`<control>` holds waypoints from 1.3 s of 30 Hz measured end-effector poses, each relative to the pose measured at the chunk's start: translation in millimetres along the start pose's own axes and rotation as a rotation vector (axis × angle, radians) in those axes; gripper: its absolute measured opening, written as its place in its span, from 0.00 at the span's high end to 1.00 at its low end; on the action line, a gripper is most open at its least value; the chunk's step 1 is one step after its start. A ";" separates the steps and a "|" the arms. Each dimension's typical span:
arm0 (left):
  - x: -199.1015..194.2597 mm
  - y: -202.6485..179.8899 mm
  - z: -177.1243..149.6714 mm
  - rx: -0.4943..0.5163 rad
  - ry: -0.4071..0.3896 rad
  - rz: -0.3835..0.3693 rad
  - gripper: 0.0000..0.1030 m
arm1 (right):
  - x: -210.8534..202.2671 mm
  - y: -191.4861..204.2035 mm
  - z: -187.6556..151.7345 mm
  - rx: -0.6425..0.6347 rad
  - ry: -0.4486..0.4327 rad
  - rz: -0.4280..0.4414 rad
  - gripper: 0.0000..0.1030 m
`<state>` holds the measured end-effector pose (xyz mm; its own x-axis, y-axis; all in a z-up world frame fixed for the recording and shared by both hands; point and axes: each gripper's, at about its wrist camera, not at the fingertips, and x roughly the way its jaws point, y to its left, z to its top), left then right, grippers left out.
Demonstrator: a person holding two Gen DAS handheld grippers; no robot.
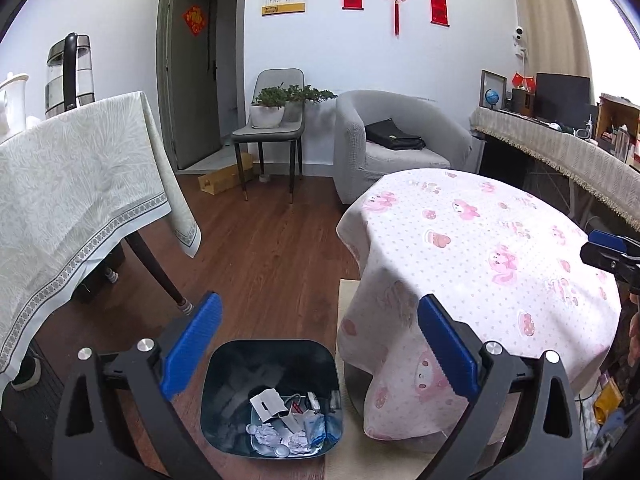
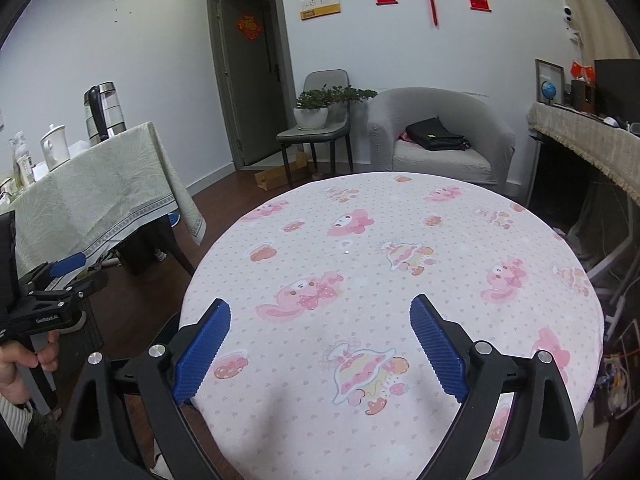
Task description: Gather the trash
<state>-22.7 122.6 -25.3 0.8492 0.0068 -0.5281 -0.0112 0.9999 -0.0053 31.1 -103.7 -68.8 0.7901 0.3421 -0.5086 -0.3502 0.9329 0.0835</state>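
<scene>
Living room with a wood floor [image 1: 260, 248], a grey armchair [image 1: 396, 140] and a chair with plants [image 1: 276, 112] by the far wall. Round table [image 2: 400, 248] under a pink cartoon cloth, bare on top, no trash seen on it. Dark bin [image 1: 224, 396] on the floor just beside that table, with crumpled paper and wrappers [image 1: 286, 428] already lying inside. Left gripper [image 1: 320, 344] hanging over the bin, jaws wide apart, nothing between them. Right gripper [image 2: 320, 344] over the tabletop, jaws spread wide too, holding nothing. Looks nearly done: trash in the bin, nothing left to pick up in sight.
</scene>
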 end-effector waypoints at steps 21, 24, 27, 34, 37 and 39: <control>-3.4 -12.2 -3.1 0.038 -0.006 0.024 0.03 | 0.0 11.0 -1.6 -0.041 -0.005 0.019 0.10; -3.1 -11.7 -3.0 0.035 -0.005 0.025 0.03 | 0.0 11.1 -1.6 -0.041 -0.006 0.018 0.09; -1.5 -10.0 -3.1 0.032 0.003 0.027 0.03 | 0.1 10.9 -1.6 -0.040 -0.005 0.020 0.09; -1.3 -10.1 -2.5 0.032 0.001 0.027 0.03 | 0.3 11.3 -1.3 -0.044 -0.008 0.022 0.08; -1.0 -10.2 -2.4 0.033 0.000 0.028 0.03 | 0.6 11.2 -1.2 -0.044 -0.008 0.022 0.07; -1.2 -10.1 -2.2 0.030 -0.001 0.027 0.03 | 0.4 11.8 -1.5 -0.044 -0.008 0.022 0.07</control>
<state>-24.8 112.5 -26.4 0.8494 0.0339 -0.5267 -0.0185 0.9992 0.0344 26.5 -92.7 -69.3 0.7860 0.3631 -0.5005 -0.3888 0.9196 0.0565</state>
